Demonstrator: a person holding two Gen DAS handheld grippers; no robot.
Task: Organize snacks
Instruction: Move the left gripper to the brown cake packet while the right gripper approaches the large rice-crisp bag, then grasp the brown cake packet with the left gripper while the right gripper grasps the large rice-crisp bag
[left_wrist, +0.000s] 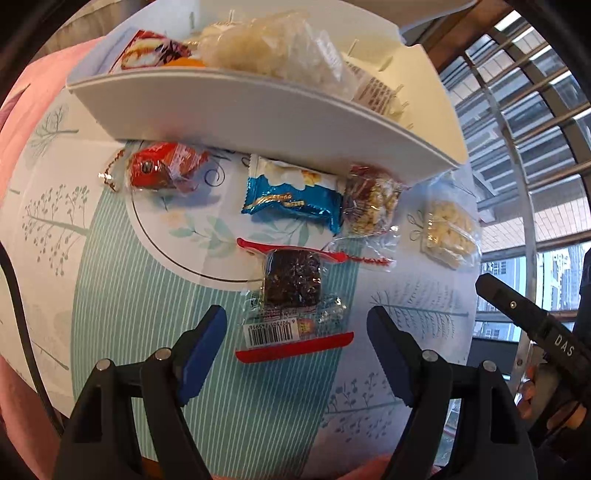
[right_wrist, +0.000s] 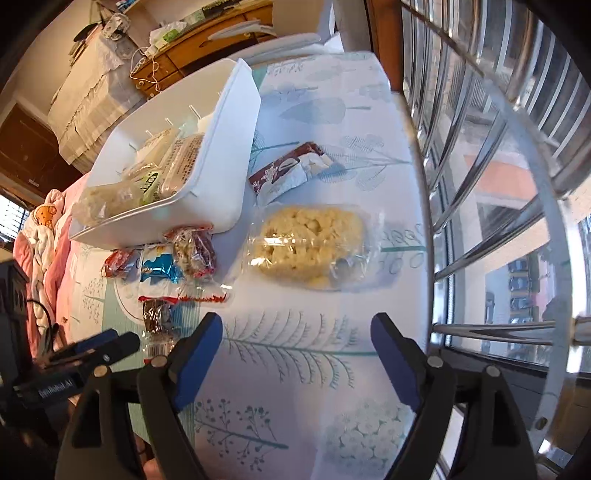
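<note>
A white bin (left_wrist: 258, 110) (right_wrist: 221, 147) on the table holds several wrapped snacks. In front of it lie a red-wrapped snack (left_wrist: 162, 171), a blue packet (left_wrist: 291, 195), a nut bar (left_wrist: 373, 201), a pale puffed-rice cake (left_wrist: 448, 230) (right_wrist: 310, 245) and a dark brownie (left_wrist: 293, 282) in clear wrap. My left gripper (left_wrist: 297, 343) is open, just short of the brownie. My right gripper (right_wrist: 297, 350) is open and empty, a little short of the puffed-rice cake. A brown-and-white packet (right_wrist: 288, 173) lies beside the bin.
The table has a leaf-print cloth (right_wrist: 295, 387). A metal window railing (right_wrist: 498, 184) runs along its right edge. Pink bedding (right_wrist: 44, 251) lies to the left, a wooden dresser (right_wrist: 192, 48) stands behind. The other gripper (left_wrist: 535, 332) shows at the right of the left wrist view.
</note>
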